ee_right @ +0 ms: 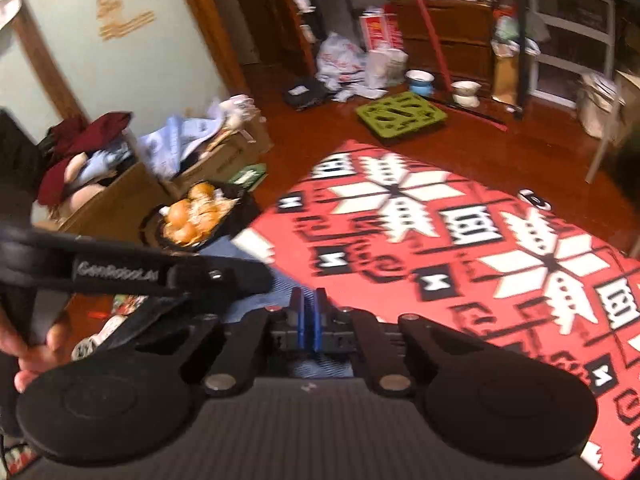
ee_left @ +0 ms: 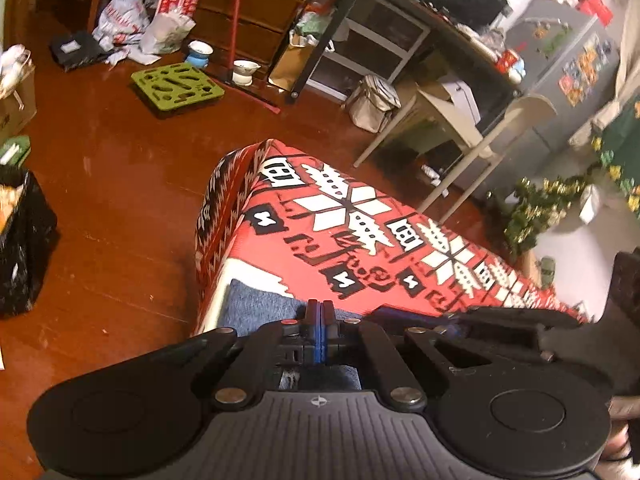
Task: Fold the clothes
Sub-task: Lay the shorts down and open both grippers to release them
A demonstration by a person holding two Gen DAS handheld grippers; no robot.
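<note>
A blue denim-like garment (ee_left: 256, 308) (ee_right: 236, 249) lies at the near corner of a table covered by a red patterned cloth (ee_left: 360, 240) (ee_right: 440, 240). My left gripper (ee_left: 319, 308) hangs just over the garment with its blue pads pressed together. Whether it pinches fabric is hidden. My right gripper (ee_right: 308, 308) sits above the same garment's edge, its pads nearly touching with only a thin slit between them. In the right wrist view the left gripper's black body (ee_right: 120, 274) crosses at the left, held by a hand (ee_right: 36, 344).
The red-brown floor holds a green tray (ee_left: 178, 86), pet bowls (ee_left: 244, 72), bags and a black bin bag (ee_left: 20, 240). A bag of orange fruit (ee_right: 196, 212) and full cardboard boxes (ee_right: 120, 184) stand left of the table. A folding chair (ee_left: 460, 120) stands beyond it.
</note>
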